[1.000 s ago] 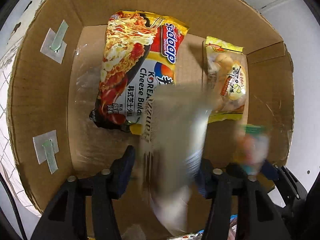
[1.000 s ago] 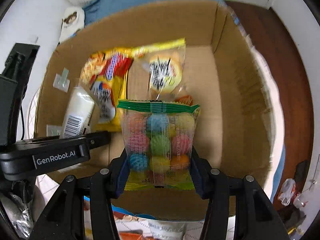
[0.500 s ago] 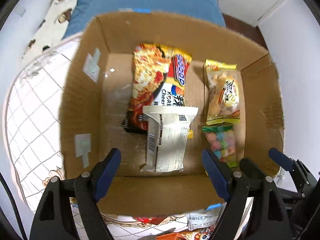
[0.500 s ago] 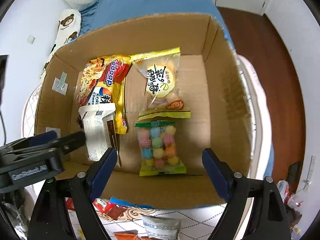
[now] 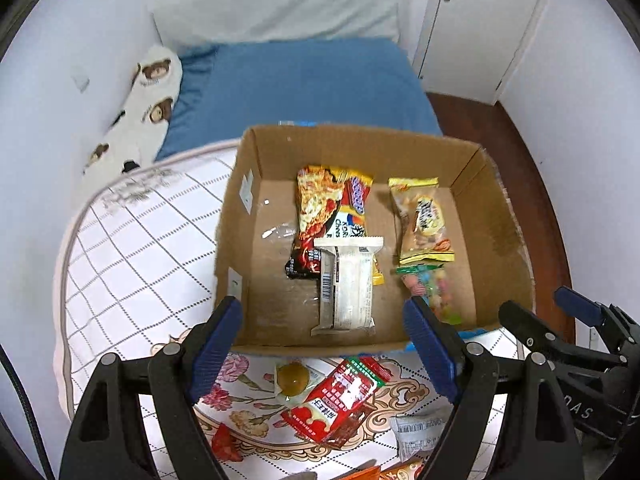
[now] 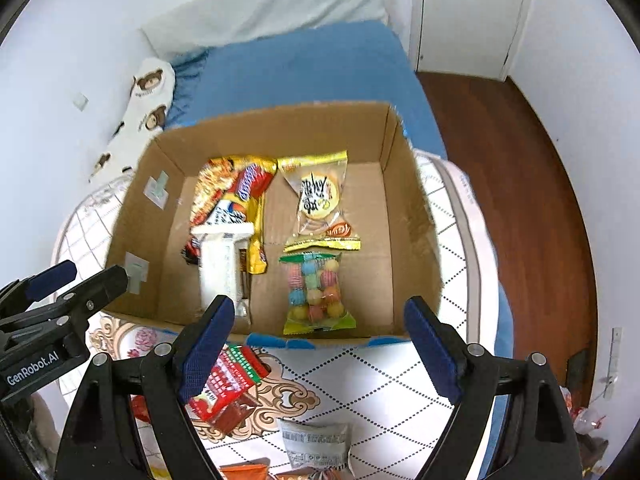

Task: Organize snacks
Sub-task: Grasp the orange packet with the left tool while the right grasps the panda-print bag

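So the cardboard box sits on a patterned quilt, open top, four snacks lying flat inside. Left to right: a red-yellow noodle packet, a white wrapper barcode side up and lapping over the noodles' near end, then a yellow snack bag with a clear bag of colored candy balls just in front of it. Left gripper is spread wide and empty, right gripper too, both above the box's near edge. More loose packets on the quilt, like a red one, get partly cut off by the fingers and frame edge. Small print is unreadable.
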Demonstrator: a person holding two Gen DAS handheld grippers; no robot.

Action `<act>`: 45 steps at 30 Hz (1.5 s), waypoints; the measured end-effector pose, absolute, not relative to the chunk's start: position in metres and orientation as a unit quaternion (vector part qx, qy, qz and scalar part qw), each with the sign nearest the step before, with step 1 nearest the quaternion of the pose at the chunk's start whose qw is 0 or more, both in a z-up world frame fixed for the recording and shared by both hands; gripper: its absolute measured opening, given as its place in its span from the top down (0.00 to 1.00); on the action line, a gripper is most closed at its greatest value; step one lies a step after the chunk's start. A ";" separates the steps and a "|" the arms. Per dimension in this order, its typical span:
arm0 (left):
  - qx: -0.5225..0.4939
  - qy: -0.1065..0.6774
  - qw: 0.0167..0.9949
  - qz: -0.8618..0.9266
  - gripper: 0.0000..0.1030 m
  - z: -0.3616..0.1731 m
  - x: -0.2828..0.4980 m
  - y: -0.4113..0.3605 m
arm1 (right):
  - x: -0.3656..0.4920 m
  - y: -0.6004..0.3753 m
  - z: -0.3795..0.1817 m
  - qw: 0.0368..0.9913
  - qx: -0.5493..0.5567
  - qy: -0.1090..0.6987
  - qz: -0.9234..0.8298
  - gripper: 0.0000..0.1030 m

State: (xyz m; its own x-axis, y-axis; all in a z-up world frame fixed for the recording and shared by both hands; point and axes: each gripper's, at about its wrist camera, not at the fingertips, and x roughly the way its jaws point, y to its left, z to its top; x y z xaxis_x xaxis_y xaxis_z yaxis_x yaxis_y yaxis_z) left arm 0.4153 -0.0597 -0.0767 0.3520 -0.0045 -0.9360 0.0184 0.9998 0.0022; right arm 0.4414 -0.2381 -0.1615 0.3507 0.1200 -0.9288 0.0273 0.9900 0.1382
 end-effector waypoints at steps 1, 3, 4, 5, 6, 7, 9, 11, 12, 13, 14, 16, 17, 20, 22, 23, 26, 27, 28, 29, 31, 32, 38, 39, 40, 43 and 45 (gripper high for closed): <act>0.006 0.565 0.825 -0.008 0.20 -0.073 0.412 -0.060 | 0.437 -0.239 -0.155 0.823 0.067 0.563 0.029 0.14; 0.004 0.560 0.828 -0.011 0.20 -0.066 0.403 -0.060 | 0.426 -0.240 -0.142 0.830 0.073 0.552 0.030 0.14; 0.002 0.559 0.829 -0.012 0.20 -0.064 0.398 -0.059 | 0.420 -0.241 -0.136 0.832 0.077 0.549 0.032 0.14; 0.002 0.558 0.830 -0.013 0.20 -0.063 0.391 -0.057 | 0.413 -0.242 -0.131 0.833 0.081 0.546 0.035 0.14; 0.003 0.559 0.829 -0.015 0.20 -0.063 0.384 -0.056 | 0.407 -0.243 -0.128 0.834 0.085 0.544 0.036 0.14; 0.004 0.560 0.828 -0.016 0.20 -0.066 0.378 -0.055 | 0.399 -0.244 -0.127 0.833 0.089 0.545 0.037 0.14; 0.011 0.569 0.822 -0.018 0.20 -0.075 0.360 -0.052 | 0.381 -0.246 -0.131 0.825 0.097 0.555 0.043 0.14; 0.025 0.591 0.806 -0.024 0.20 -0.095 0.338 -0.052 | 0.363 -0.247 -0.143 0.812 0.101 0.572 0.046 0.14; 0.034 0.611 0.791 -0.027 0.20 -0.110 0.325 -0.053 | 0.351 -0.248 -0.152 0.805 0.102 0.582 0.047 0.14; 0.036 0.628 0.777 -0.030 0.20 -0.124 0.315 -0.053 | 0.343 -0.250 -0.159 0.800 0.102 0.589 0.044 0.14; 0.029 0.653 0.755 -0.037 0.20 -0.144 0.301 -0.053 | 0.332 -0.254 -0.171 0.792 0.106 0.600 0.039 0.14; 0.001 0.708 0.704 -0.051 0.20 -0.186 0.275 -0.052 | 0.312 -0.263 -0.194 0.775 0.119 0.620 0.033 0.14; -0.022 0.735 0.676 -0.056 0.20 -0.206 0.264 -0.052 | 0.300 -0.269 -0.209 0.762 0.129 0.633 0.028 0.14; -0.108 0.789 0.601 -0.063 0.20 -0.252 0.241 -0.052 | 0.266 -0.283 -0.246 0.727 0.179 0.662 0.017 0.14; -0.157 0.805 0.569 -0.056 0.20 -0.275 0.234 -0.053 | 0.245 -0.289 -0.265 0.705 0.217 0.675 0.013 0.14; -0.174 0.807 0.562 -0.045 0.20 -0.285 0.234 -0.054 | 0.234 -0.292 -0.274 0.695 0.238 0.678 0.008 0.14; -0.174 0.798 0.577 -0.022 0.35 -0.298 0.238 -0.056 | 0.210 -0.294 -0.294 0.670 0.286 0.685 0.005 0.15; -0.154 0.794 0.588 -0.018 0.38 -0.298 0.239 -0.058 | 0.206 -0.293 -0.301 0.662 0.297 0.688 0.005 0.17; -0.145 0.791 0.594 -0.021 0.39 -0.297 0.239 -0.059 | 0.205 -0.291 -0.305 0.657 0.303 0.690 0.007 0.19; -0.124 0.787 0.604 -0.024 0.39 -0.294 0.239 -0.061 | 0.205 -0.287 -0.311 0.654 0.307 0.692 0.009 0.25; -0.065 0.771 0.634 -0.021 0.39 -0.284 0.238 -0.064 | 0.212 -0.277 -0.321 0.653 0.299 0.696 0.011 0.32; -0.031 0.761 0.647 -0.022 0.39 -0.279 0.238 -0.066 | 0.216 -0.272 -0.327 0.653 0.291 0.699 0.014 0.39; 0.055 0.736 0.674 -0.018 0.39 -0.268 0.230 -0.070 | 0.240 -0.248 -0.331 0.669 0.135 0.729 0.055 0.62; 0.054 0.734 0.677 -0.017 0.39 -0.268 0.230 -0.070 | 0.242 -0.244 -0.325 0.676 0.086 0.730 0.057 0.62; 0.052 0.733 0.679 -0.014 0.38 -0.267 0.230 -0.070 | 0.244 -0.240 -0.317 0.684 0.032 0.727 0.051 0.62; 0.037 0.733 0.680 -0.004 0.38 -0.274 0.225 -0.065 | 0.252 -0.237 -0.306 0.696 -0.023 0.717 0.035 0.46; 0.014 0.742 0.671 -0.001 0.38 -0.280 0.217 -0.055 | 0.253 -0.238 -0.299 0.708 -0.008 0.706 0.020 0.24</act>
State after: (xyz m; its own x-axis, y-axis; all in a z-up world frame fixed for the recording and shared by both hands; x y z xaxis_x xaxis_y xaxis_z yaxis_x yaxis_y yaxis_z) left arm 0.2169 -0.0551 -0.2801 -0.1002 0.0193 -0.9948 0.0222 0.9996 0.0172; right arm 0.2530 -0.2381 -0.2985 0.0013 0.0165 -0.9999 -0.0402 0.9991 0.0164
